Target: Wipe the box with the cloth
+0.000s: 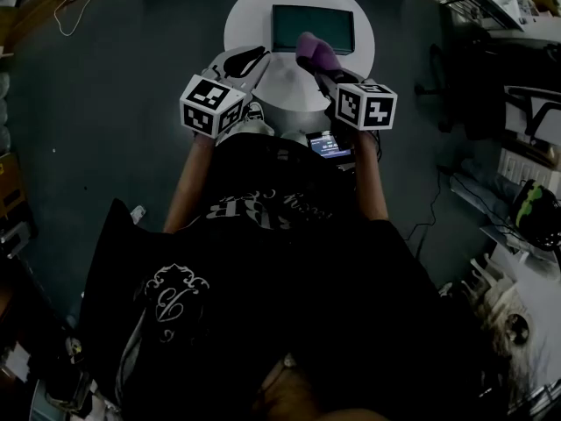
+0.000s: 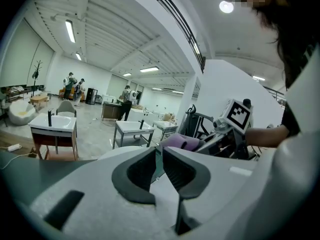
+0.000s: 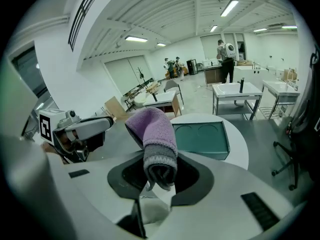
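With my right hand-held gripper [image 3: 159,176] clamped on the fuzzy purple cloth [image 3: 151,129] near the shallow dark-teal rectangular box [image 1: 312,28] on the round white tabletop [image 1: 248,17] — left hand-held gripper [image 2: 159,166] empty, jaws nearly together — I'd press flat and sweep overlapping strokes.

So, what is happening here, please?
A person at a round white table holds a gripper in each hand. The right gripper has its jaws shut on a purple cloth, held up in front of the teal box on the table. The left gripper is empty, with its jaws close together. No contact between cloth and box is visible yet.
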The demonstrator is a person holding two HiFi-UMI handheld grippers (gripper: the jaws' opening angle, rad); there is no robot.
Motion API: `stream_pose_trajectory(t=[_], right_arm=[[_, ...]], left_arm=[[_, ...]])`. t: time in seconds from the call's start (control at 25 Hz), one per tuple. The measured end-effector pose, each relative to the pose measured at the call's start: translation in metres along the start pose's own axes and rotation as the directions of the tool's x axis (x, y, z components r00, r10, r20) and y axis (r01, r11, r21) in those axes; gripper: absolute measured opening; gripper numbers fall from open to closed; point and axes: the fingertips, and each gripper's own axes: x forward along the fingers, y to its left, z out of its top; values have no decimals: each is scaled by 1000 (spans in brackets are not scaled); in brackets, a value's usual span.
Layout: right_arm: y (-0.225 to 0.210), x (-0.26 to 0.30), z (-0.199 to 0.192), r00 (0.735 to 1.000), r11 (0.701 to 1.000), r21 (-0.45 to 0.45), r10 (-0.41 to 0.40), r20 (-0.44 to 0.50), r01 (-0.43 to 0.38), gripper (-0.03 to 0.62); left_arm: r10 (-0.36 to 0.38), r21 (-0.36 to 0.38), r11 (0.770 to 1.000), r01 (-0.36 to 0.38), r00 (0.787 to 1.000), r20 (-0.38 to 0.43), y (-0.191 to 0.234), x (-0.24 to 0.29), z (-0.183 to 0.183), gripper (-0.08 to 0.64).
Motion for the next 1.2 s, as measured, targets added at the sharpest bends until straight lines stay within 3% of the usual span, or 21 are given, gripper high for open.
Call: stream_pose_trajectory(t=[0.4, 0.56, 0.72, 0.96, 1.2], right_arm=[[-44, 55, 35, 991, 989, -141, -69, -118, 52, 101], [-54, 91, 47, 984, 989, -147, -40, -176, 14, 101], [-55, 129, 47, 969, 983, -184, -30, -247, -16, 101], [-57, 175, 42, 935, 952, -305, -87, -344, -24, 101], [-76, 176, 45, 925, 951, -309, -107, -365, -12, 101]], left_arm=[[45, -7, 999, -45, 999, -5, 26, 6, 3, 40], [91, -33, 995, -90, 996, 8, 34, 6, 6, 40], [128, -51, 991, -127, 992, 0, 39, 6, 2, 40], [167, -80, 983, -167, 986, -5, 47, 4, 6, 40], [177, -83, 981, -178, 984, -17, 49, 4, 2, 40]])
